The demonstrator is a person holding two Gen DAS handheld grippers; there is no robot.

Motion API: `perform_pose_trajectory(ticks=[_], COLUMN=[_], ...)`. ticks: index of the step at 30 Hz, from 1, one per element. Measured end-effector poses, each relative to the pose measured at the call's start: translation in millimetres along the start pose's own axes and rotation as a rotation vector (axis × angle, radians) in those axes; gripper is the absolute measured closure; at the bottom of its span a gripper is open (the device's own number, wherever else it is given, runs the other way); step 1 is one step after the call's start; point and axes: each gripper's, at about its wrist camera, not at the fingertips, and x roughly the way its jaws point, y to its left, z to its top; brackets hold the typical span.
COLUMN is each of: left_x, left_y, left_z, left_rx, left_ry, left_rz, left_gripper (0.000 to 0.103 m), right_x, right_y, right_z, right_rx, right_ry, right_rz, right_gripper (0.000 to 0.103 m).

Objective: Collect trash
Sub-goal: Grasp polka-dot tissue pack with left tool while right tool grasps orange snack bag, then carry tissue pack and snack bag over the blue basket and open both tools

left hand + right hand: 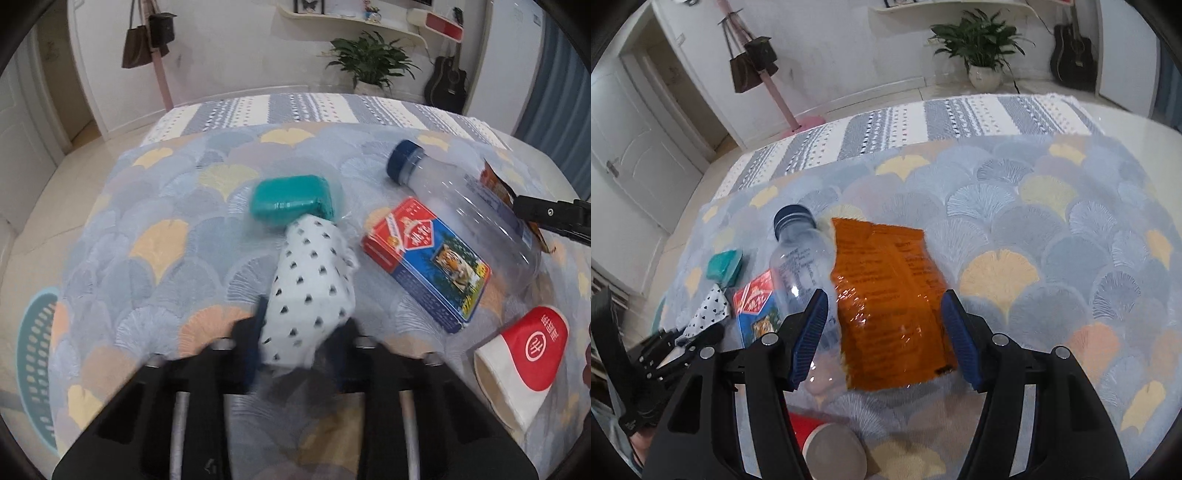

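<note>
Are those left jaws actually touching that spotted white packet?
Touching. The left wrist view shows the left gripper shut on the spotted white packet, its near end pinched between the jaws.

My right jaws' path: bottle (pixel 798 266) crowded 10 o'clock, cup (pixel 827 448) at 6; rug (pixel 1052 240) clear 1–4 o'clock.
</note>
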Motion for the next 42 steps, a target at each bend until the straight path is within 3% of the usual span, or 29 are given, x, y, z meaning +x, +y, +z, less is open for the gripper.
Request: perform_pose_trajectory(ticks=[10,15,17,19,29,30,32,37,42], left_x=[-18,-26,-28,-29,-35,-36,-40,-57,-80], left_y=[14,18,20,22,28,29,32,46,70], left_z=[5,7,7,7,8,8,8,9,4], left_rx=[-0.074,-0.093,-0.100,-0.108,-0.132,-0.135,-0.149,-0.192,-0.232], left_ry=[-0.053,-0.076,-0.081,-0.087,-0.114,-0.120,-0.135,-0.192,-0.252], left_rz=[-0.047,-0.063,-0.067,-0.067,-0.075,-0.080,-0.087,-0.110,-0.094], left_gripper=[0.088,0.088,0.088,0.088,0.087,0.087,0.088,0.087,0.087], right_x=[11,12,10,9,1,-2,-7,-30,-65], right_y=[-11,-12,-14,-12,-16,-16,-15,0,52], right_z=[-5,-6,-6,-8,-15,-15,-14,-12,-10], right_rx=[-0.012,-0.047,-0.042,-0.058,-0.084,-0.086,-0.095,-0.140,-0.253], right_ry=[0.021,0.015,0.010,0.007,-0.032,-0.041,-0.060,-0.121,-0.218], right_rz=[-0.091,-0.135,-0.122,-0.135,-0.148,-0.145,-0.147,-0.141,-0.111], right_gripper=[0.043,0.048,0.052,0.065,0.076,0.085,0.089,0.093,0.093])
